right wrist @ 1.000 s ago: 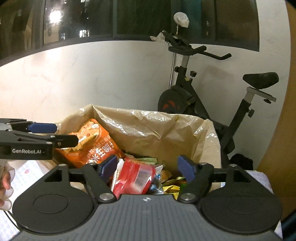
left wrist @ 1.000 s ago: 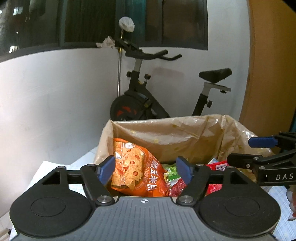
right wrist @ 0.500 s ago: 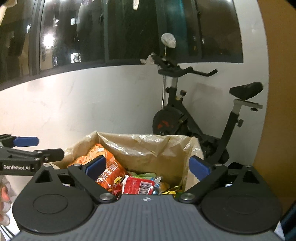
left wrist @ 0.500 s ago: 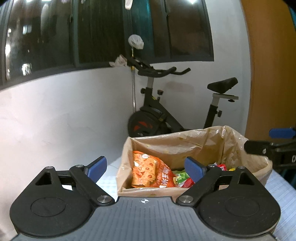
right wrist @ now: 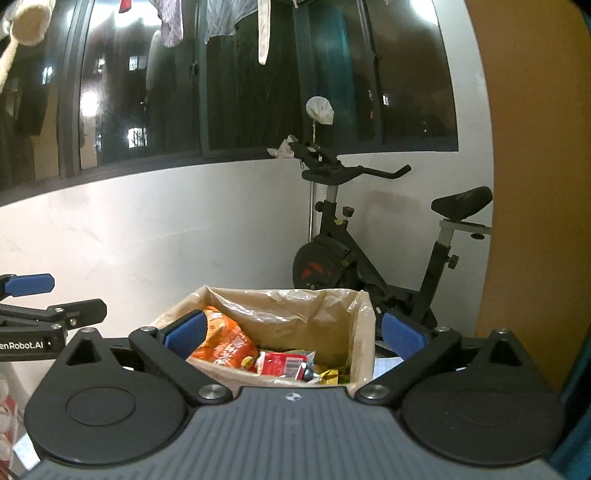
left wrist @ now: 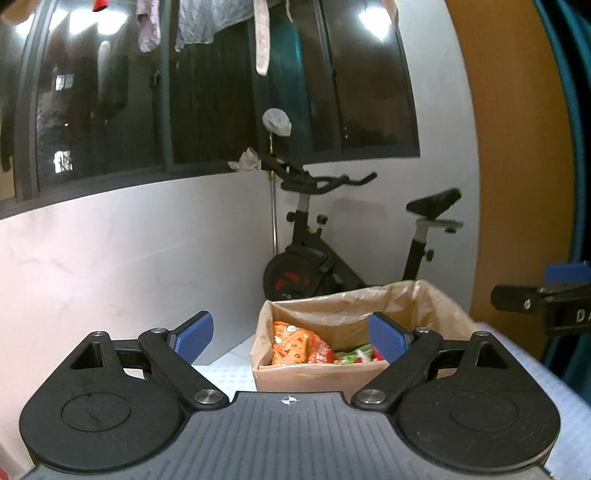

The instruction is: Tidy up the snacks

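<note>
A cardboard box lined with a clear plastic bag sits ahead on the table; it also shows in the right wrist view. Inside lie an orange snack bag, also in the right wrist view, green packets and a red packet. My left gripper is open and empty, back from the box. My right gripper is open and empty, also back from the box. Each gripper appears at the edge of the other's view.
A black exercise bike stands behind the box against a white wall. Dark windows with hanging laundry are above. An orange-brown panel is at the right. The table has a pale checked cloth.
Both grippers have pulled back and up from the box and opened wider. The box now looks smaller and farther away.
</note>
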`<state>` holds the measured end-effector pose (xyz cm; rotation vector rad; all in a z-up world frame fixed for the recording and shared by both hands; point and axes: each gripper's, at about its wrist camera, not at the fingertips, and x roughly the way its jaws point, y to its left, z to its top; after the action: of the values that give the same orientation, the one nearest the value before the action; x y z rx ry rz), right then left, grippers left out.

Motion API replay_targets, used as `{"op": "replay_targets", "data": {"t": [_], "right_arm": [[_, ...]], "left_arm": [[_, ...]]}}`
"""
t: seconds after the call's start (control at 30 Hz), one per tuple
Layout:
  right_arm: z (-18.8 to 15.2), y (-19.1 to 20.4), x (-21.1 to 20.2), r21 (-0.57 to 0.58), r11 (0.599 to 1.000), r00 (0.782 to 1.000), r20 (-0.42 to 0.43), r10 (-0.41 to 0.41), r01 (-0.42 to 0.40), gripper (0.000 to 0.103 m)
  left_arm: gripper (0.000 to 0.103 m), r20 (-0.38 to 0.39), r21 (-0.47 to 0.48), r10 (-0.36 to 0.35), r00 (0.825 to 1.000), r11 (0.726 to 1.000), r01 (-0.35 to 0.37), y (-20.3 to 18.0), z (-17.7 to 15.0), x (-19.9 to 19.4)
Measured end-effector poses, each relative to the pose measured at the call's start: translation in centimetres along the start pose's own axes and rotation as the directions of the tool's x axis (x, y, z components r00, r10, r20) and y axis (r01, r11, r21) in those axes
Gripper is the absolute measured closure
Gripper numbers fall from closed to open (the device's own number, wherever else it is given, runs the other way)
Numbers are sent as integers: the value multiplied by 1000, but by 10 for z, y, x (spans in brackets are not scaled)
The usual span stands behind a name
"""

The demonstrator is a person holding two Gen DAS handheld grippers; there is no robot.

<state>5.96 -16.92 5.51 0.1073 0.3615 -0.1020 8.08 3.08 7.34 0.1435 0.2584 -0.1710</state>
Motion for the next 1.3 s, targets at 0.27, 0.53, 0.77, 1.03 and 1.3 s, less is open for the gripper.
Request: {"op": "replay_targets", "data": {"t": [0.27, 0.53, 0.77, 1.03, 1.3], "right_arm": [[6, 14, -68, 17, 999, 998, 49, -37, 36, 0], [-3, 25, -110, 40, 997, 997, 49, -61, 59, 0], [-7, 30, -115, 35, 998, 998, 33, -60, 59, 0], [-7, 29, -111, 29, 998, 998, 32, -50, 49, 0], [-8, 27, -109, 29, 998, 999, 19, -48, 48, 0]], "left_arm": [[10, 19, -48, 39, 999, 998, -38, 6, 1, -48], [10, 25, -54, 44, 999, 998, -43, 10, 0, -62], [10, 29, -48, 39, 999, 998, -38, 10, -4, -61], [10, 26, -57, 35, 999, 998, -34, 11, -5, -60], [10, 29, -67, 43, 999, 997, -41, 14, -9, -63]]}}
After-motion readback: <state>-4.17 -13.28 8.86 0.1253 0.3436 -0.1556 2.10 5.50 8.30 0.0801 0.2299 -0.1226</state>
